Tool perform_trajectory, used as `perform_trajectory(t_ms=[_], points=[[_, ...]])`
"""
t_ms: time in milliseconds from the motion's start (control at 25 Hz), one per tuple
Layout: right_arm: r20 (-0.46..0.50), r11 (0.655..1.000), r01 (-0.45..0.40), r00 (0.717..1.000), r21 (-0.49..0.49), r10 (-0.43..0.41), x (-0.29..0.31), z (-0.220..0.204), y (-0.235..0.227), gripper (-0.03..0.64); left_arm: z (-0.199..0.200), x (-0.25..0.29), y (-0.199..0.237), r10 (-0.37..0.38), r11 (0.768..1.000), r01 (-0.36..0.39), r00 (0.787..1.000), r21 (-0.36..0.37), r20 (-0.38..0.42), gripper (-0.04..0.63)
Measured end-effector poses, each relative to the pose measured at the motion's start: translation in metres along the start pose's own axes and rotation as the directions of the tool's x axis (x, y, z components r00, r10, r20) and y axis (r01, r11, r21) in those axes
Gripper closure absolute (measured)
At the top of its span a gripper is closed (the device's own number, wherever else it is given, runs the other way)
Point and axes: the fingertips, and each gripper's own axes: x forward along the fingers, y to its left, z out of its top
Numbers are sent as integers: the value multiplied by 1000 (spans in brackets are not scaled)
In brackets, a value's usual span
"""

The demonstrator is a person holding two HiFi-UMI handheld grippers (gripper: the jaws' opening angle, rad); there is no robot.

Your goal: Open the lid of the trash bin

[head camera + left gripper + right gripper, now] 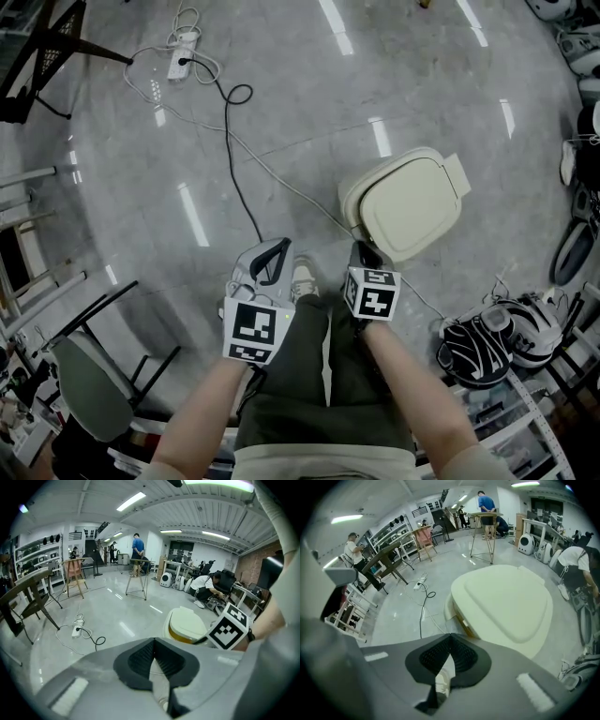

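I hold the right gripper [365,249], jaws together and empty, at the near edge of the trash bin lid [412,202] for lifting; the left gripper [277,249], likewise closed, hangs clear.

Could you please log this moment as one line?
lid: closed | left gripper: shut, empty | right gripper: shut, empty, beside bin

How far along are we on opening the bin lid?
Nothing done: the lid lies down on the bin. In hand: the right gripper, shut and empty, points at the bin from close by; the left gripper is shut and empty too. Left: lift the lid.
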Motion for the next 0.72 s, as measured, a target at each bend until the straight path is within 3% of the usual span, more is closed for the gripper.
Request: perform_trajectory(t_ms=[160,360,720], points=[[7,999,-20,1000,46,19,-18,8,3,614,15,-13,0,1,1000,-1,1000,7,11,594],[52,999,-34,998,20,32,-60,34,7,614,44,-34,-3,-2,1000,2,1000,15,26,594],[180,993,-101,978,-55,109,-189,105,16,614,140,-103,-19,20,997,-28,994,68,107,594]])
